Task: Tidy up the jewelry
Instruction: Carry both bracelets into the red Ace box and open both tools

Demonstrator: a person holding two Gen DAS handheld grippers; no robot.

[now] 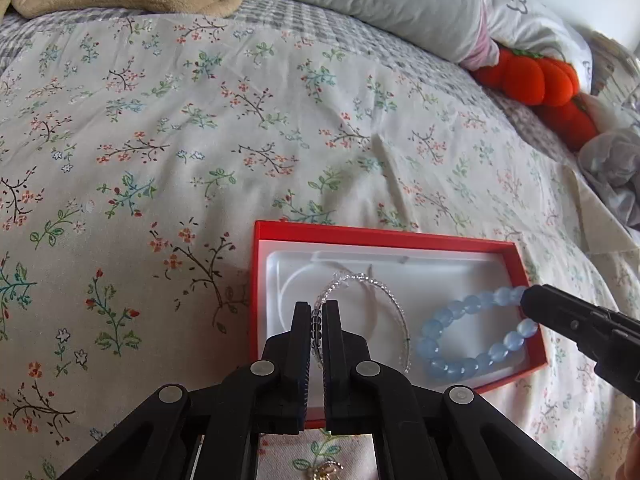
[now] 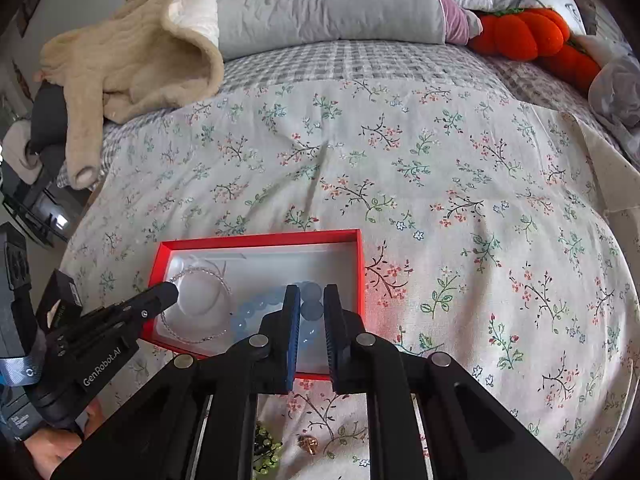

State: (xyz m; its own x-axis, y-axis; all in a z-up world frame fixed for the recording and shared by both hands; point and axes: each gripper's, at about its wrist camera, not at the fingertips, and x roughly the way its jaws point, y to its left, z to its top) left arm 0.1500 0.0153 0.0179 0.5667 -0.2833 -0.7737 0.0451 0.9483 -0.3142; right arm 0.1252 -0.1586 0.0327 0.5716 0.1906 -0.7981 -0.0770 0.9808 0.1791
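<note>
On the floral bedspread [image 1: 200,140] sits a shallow red cardboard box with a white liner [image 1: 256,280]. Over its left half, the left gripper [image 1: 318,310] is pinched shut on the clear, small-beaded bracelet [image 1: 388,296], whose loop lies in the box. To the right, the pale blue round-bead bracelet [image 1: 460,312] rests in the box, its far beads clamped between the right gripper [image 2: 312,300] fingers. An orange plush pumpkin [image 1: 532,76] lies far right by the grey pillow [image 1: 380,0].
</note>
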